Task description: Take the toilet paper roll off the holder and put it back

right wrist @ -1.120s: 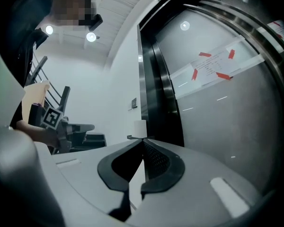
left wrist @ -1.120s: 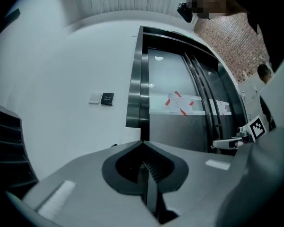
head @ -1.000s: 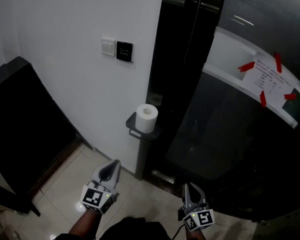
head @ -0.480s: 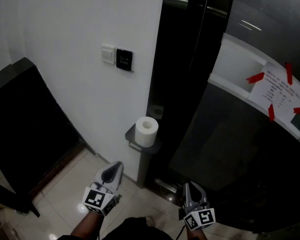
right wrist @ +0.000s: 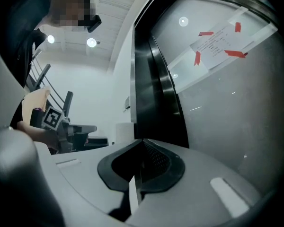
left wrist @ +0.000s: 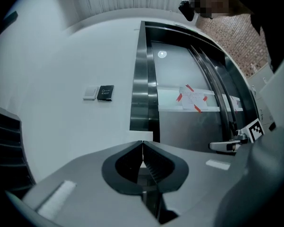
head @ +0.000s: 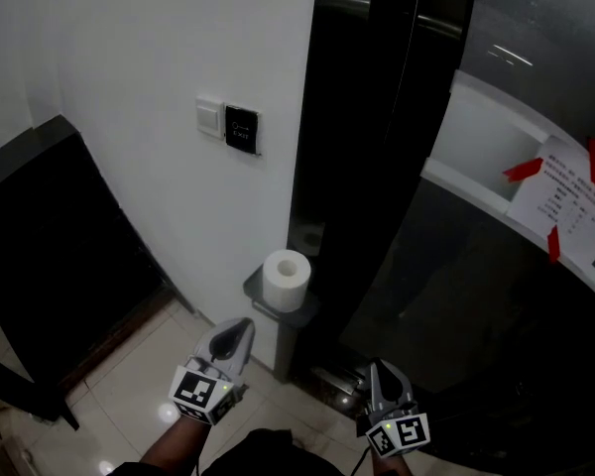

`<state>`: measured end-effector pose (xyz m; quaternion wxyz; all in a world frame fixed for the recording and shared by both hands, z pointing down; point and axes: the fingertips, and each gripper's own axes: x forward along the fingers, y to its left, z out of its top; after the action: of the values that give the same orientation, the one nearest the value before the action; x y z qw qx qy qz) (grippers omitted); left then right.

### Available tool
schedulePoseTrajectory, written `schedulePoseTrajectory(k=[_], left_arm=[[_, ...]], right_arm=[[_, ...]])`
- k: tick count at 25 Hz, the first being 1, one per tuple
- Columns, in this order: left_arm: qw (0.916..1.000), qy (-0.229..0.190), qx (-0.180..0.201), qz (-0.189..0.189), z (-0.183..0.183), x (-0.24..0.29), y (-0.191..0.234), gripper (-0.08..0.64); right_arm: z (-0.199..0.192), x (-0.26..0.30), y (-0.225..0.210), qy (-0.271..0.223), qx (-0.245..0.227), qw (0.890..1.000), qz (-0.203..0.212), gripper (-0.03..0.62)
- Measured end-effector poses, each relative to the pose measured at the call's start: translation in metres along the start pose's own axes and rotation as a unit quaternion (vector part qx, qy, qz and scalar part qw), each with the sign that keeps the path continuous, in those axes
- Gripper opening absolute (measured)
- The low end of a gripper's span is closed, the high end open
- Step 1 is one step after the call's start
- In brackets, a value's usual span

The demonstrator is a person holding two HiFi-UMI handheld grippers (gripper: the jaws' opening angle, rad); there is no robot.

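– Left hand-held gripper (head: 240, 327): what is recorded?
– Its jaws are found pressed together with nothing between them. The same is noted for the right hand-held gripper (head: 380, 370): tips closed, nothing held. Both are carried low and pointed toward the wall.

– And the toilet paper roll (head: 286, 279)?
– It is seen standing upright, core hole up, on top of the dark holder (head: 255, 288). The holder is fixed at the corner where the white wall (head: 129, 48) meets the black door frame (head: 352, 117). No contact with either hand-held gripper is observed.

– What has changed over the last second?
– The roll and holder are now seen lower in the head view and nearer to both hand-held grippers. The wall switch (head: 210, 117) and black card reader (head: 241, 129) have likewise slid down the picture. An approach has therefore been made, and no change in the jaws is noted. The left tips now appear just short of the holder's front edge. The right is kept further off, beside the glass door (head: 476, 286).

– Significance for the task?
– Removal is judged not yet begun; only the approach has been carried out. The jaws will have to be opened before the roll can be taken. Which hand-held gripper will be used cannot be settled, though the left is judged better placed.
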<state>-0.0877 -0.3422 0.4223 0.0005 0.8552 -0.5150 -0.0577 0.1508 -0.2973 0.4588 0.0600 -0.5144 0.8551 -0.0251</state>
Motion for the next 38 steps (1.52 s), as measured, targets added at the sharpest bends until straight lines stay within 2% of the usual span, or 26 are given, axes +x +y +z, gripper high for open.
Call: schedulePoseTrajectory(k=[9, 12, 14, 15, 19, 24, 28, 38], left_arm=[[0.9999, 0.012, -0.004, -0.008, -0.005, 0.033, 0.000, 0.016], [0.9993, 0.032, 0.018, -0.011, -0.014, 0.045, -0.001, 0.117], [0.9979, 0.052, 0.037, -0.010, -0.020, 0.055, -0.002, 0.283], [0.9973, 0.060, 0.041, -0.009, -0.022, 0.060, -0.001, 0.329], [0.9975, 0.067, 0.021, -0.001, -0.024, 0.081, 0.005, 0.424], [0.9965, 0.083, -0.006, -0.003, -0.031, 0.103, 0.011, 0.443], [0.9954, 0.095, 0.008, -0.009, -0.032, 0.120, 0.012, 0.445], [0.9936, 0.111, 0.015, -0.014, -0.039, 0.141, 0.009, 0.454]], right_arm=[[0.001, 0.016, -0.021, -0.006, 0.000, 1.000, -0.001, 0.014], [0.000, 0.018, -0.023, -0.007, 0.000, 1.000, 0.001, 0.014], [0.000, 0.018, -0.024, -0.007, 0.001, 1.000, -0.001, 0.014], [0.000, 0.017, -0.025, -0.007, 0.001, 1.000, -0.002, 0.014], [-0.002, 0.012, -0.033, -0.007, 0.005, 1.000, -0.015, 0.014], [-0.005, 0.003, -0.042, -0.004, 0.010, 0.999, -0.034, 0.014], [-0.008, -0.003, -0.048, 0.001, 0.011, 0.999, -0.046, 0.014], [-0.007, -0.012, -0.060, 0.005, 0.010, 0.998, -0.069, 0.014]])
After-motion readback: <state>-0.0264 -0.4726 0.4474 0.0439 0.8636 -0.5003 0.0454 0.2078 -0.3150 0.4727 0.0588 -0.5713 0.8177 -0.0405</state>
